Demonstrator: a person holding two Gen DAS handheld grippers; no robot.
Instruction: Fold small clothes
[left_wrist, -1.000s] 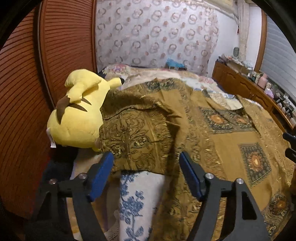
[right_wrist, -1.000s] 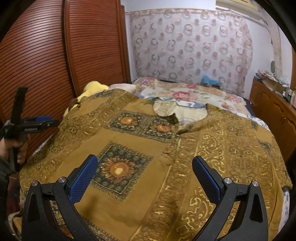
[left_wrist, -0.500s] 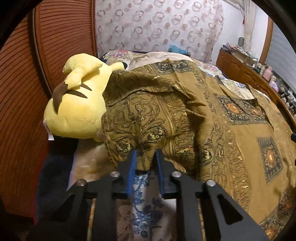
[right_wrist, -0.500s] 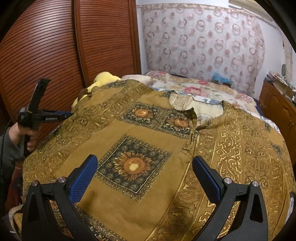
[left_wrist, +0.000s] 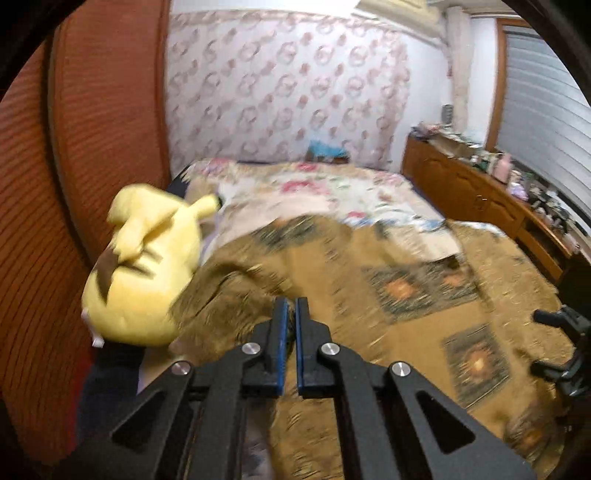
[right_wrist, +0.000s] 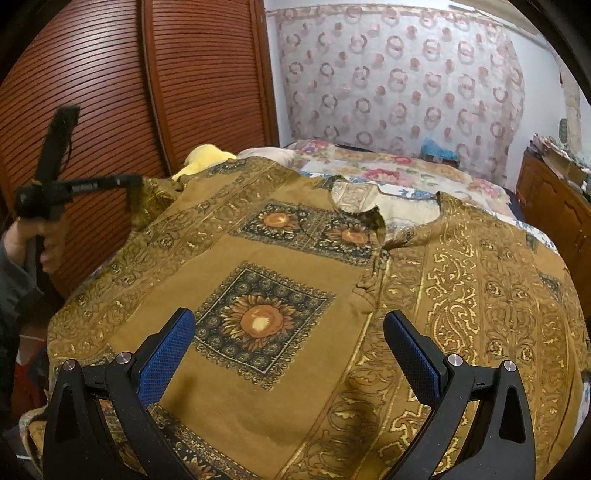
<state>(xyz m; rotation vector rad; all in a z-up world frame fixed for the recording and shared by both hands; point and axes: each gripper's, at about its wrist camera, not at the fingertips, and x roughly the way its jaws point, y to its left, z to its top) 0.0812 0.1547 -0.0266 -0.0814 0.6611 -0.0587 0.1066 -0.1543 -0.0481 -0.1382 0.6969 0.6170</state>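
Pinching the sleeve edge of the garment, the left hand-held gripper had its blue pads shut on a fold of cloth, raised just beside the yellow plush toy. In the right wrist view the same left hand-held gripper stood at the far left of the garment, borne by a hand in a dark sleeve, its fingers pointing toward the shirt. The right hand-held gripper hung with jaws wide apart over the lower front panel, tilted downward, nothing between its pads. The garment, a mustard patterned shirt with sunflower squares, lay spread front-up across the bed, collar toward the curtain. Judged from its drape, the cloth was light, soft and limp; it would sag wherever unsupported and slide little on the bedding. Suitable holds were hems, sleeve ends and shoulder seams, taken in a thin pinch at matching points.
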